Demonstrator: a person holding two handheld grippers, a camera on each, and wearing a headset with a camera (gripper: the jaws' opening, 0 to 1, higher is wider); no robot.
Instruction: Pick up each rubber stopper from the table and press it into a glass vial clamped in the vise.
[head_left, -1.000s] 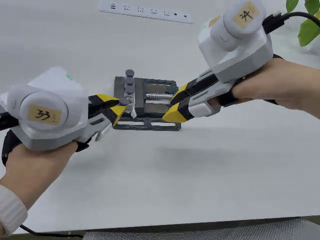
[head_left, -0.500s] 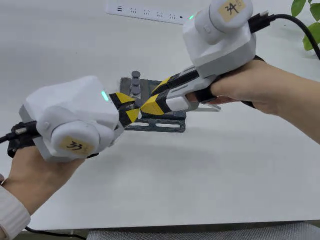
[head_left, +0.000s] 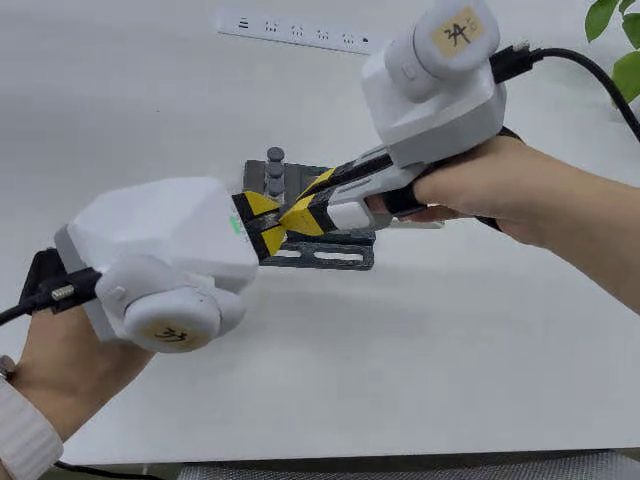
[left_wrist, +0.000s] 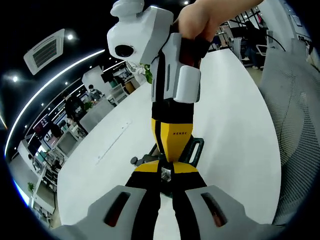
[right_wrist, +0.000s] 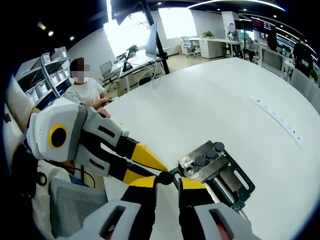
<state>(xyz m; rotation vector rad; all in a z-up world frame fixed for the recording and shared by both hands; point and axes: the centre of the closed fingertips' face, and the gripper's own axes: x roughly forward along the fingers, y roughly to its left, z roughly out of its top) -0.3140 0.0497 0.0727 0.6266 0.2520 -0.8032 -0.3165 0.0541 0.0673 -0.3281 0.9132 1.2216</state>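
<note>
Just above the front of the dark vise (head_left: 330, 255), the yellow tips of my two grippers meet. A small dark rubber stopper (right_wrist: 166, 178) sits between the jaws of my right gripper (right_wrist: 167, 181), which look shut on it. My left gripper (right_wrist: 157, 172) comes in from the left, its two fingers pinched on the same stopper. In the head view the left gripper (head_left: 262, 225) and the right gripper (head_left: 292, 216) touch tip to tip. The vise (right_wrist: 230, 175) clamps a row of vials: three stoppered vials (right_wrist: 209, 153) and one open vial (right_wrist: 189, 170) at the near end.
A white power strip (head_left: 295, 30) lies at the table's far edge. Green plant leaves (head_left: 620, 50) and the right gripper's black cable (head_left: 590, 70) are at the far right. A person (right_wrist: 87, 90) sits beyond the table. The white tabletop (head_left: 450, 330) is bare near the front.
The right gripper has swung left and the left gripper has risen and rolled over. Their tips, apart on either side of the vise a second ago, now meet above its front.
</note>
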